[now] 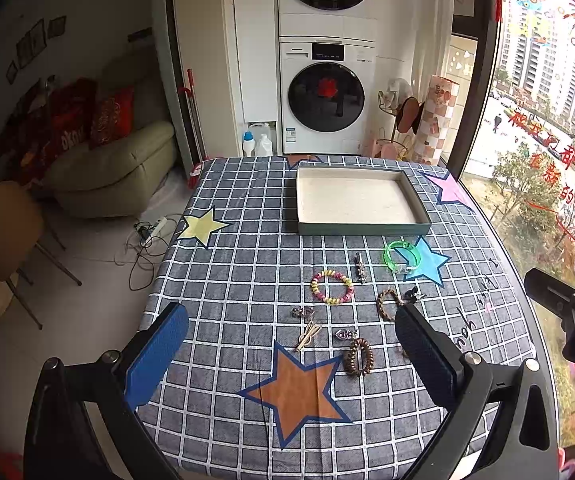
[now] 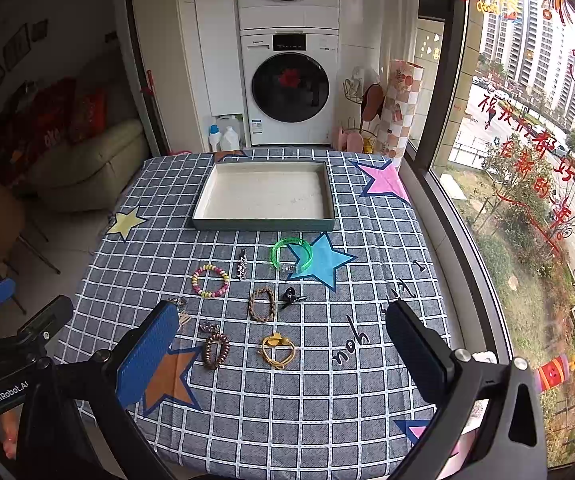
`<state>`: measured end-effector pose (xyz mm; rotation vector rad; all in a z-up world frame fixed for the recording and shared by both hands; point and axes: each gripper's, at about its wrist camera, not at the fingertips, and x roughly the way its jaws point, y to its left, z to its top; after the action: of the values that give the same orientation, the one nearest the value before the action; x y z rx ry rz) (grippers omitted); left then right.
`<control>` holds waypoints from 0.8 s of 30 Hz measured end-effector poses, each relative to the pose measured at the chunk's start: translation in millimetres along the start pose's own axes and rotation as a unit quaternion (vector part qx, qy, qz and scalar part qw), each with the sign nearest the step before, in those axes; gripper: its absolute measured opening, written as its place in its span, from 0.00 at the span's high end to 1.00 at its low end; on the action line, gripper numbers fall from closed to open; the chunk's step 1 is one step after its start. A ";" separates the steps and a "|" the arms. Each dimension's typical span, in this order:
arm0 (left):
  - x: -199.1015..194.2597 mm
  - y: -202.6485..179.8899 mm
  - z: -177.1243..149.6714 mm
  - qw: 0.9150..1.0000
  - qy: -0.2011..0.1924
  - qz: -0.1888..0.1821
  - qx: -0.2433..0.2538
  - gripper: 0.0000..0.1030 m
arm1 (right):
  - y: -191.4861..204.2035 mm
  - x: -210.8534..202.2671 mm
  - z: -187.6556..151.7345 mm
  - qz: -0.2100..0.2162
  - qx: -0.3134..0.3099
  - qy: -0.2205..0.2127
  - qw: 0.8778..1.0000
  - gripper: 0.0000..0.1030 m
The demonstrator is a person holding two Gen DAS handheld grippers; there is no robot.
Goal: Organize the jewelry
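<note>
Above the near edge of the tabletop [image 1: 223, 280], both grippers gape wide and hold nothing.
Left gripper [image 1: 291, 350] and right gripper [image 2: 281, 340] hover over scattered jewelry: one green bangle [image 2: 291, 255], one beaded bracelet [image 2: 210, 280], one braided bracelet [image 2: 262, 304], one coil tie [image 2: 215, 351]; one empty tray [image 2: 263, 224] sits beyond them.

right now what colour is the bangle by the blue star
Translucent green bangle, clearest in the right wrist view.
</note>
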<state>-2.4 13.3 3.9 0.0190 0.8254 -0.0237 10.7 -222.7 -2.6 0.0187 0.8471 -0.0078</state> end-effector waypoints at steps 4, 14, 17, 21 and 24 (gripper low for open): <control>-0.5 -0.5 1.2 1.000 0.000 0.000 0.000 0.00 | 0.9 0.0 1.1 -0.001 0.000 -0.003 1.000 0.00; 0.4 -1.3 1.1 1.000 0.001 0.000 0.001 0.00 | 0.4 1.1 1.5 -0.002 0.001 -0.003 1.000 0.00; 1.0 -2.3 1.3 1.000 0.001 0.000 0.002 0.00 | 0.3 1.6 1.4 -0.002 0.001 -0.002 1.000 0.00; 1.3 -2.3 1.2 1.000 0.002 0.000 0.001 0.00 | -1.5 2.2 1.9 -0.001 0.003 -0.002 1.000 0.00; 1.2 -2.2 0.7 1.000 0.002 0.000 0.001 0.00 | -1.5 2.1 1.5 -0.001 0.003 -0.002 1.000 0.00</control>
<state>-1.1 11.0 3.5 0.0212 0.8288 -0.0241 13.2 -224.2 -3.2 0.0233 0.8440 -0.0123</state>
